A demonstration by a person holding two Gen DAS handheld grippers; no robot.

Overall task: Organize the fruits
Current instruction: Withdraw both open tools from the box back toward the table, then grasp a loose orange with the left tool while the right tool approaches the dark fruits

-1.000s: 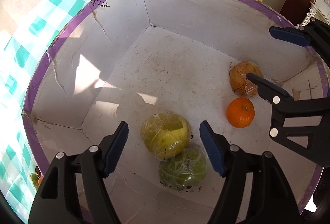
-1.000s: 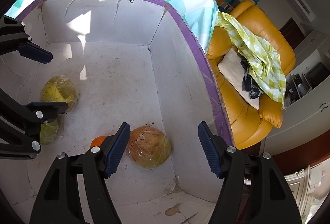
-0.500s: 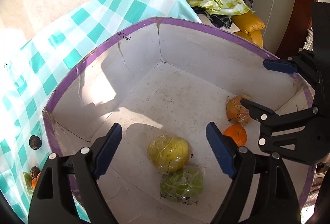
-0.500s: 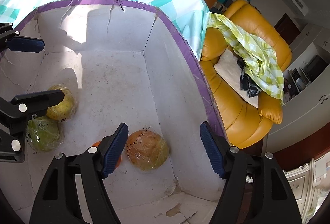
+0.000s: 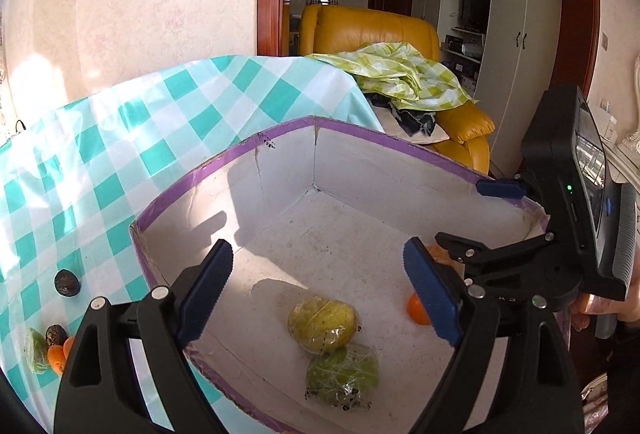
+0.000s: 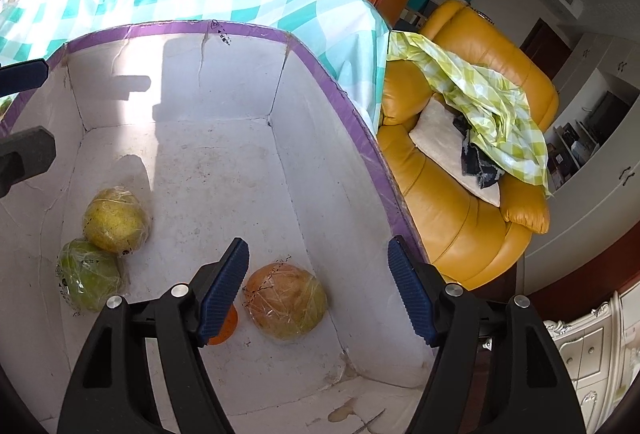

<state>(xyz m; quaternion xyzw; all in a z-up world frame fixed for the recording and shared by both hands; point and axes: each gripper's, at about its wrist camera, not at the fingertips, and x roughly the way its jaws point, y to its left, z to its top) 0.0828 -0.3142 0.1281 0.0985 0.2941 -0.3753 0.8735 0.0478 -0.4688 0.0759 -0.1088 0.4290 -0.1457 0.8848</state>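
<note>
above the box [image 5: 400,148], both grippers, left [image 5: 320,294] and right [image 6: 318,286], hang with fingers wide and empty; fruit on the tabletop [image 5: 96,170] could roll when grabbed.

- Box [image 6: 328,74]: white inside, with a purple band along its rim.
- Tablecloth [image 5: 120,138]: teal and white checks.
- Wrapped fruit [image 6: 114,220]: yellow.
- Wrapped fruit beside it [image 6: 89,276]: green.
- Third wrapped fruit [image 6: 286,300]: orange-tan.
- Small orange [image 5: 417,308]: bright orange.
- Two small round fruits [image 5: 67,283] on the cloth: dark brown.
- Armchair [image 6: 480,218]: mustard yellow.
- Cloth on the chair [image 6: 492,106]: lime green and white checks.
- Left gripper [image 5: 320,294] and right gripper [image 6: 318,290]: black with blue pads.
</note>
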